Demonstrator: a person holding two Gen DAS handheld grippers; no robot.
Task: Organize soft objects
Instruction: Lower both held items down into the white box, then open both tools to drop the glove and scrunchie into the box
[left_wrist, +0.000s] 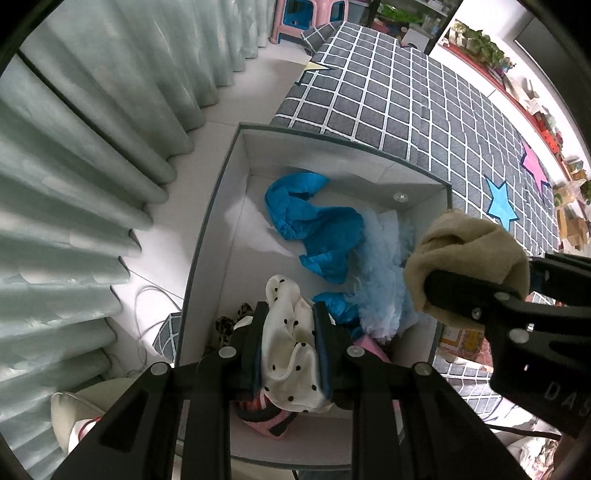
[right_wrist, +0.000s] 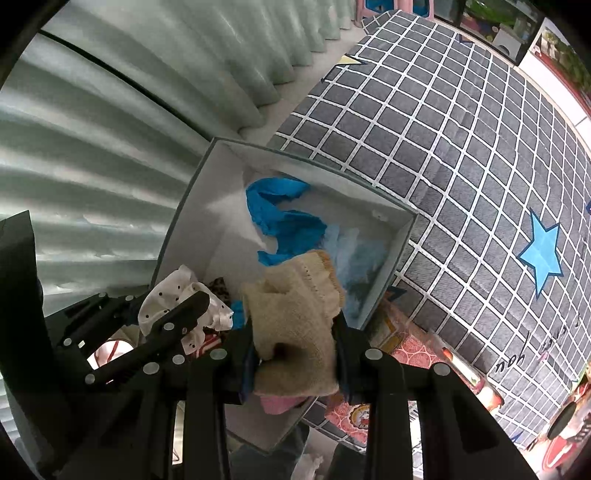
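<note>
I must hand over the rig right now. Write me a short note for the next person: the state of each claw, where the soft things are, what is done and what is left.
Left claw: shut on the white polka-dot cloth, held above the near end of the storage box.
Right claw: shut on the beige knit cloth, also over the box, near its right wall.
Already in the box: blue cloth, pale blue fluffy piece, leopard-print piece, pink striped item.
Done: those pieces are in.
Left: release both held cloths into the box. Whether more soft things wait outside the box cannot be seen.
</note>
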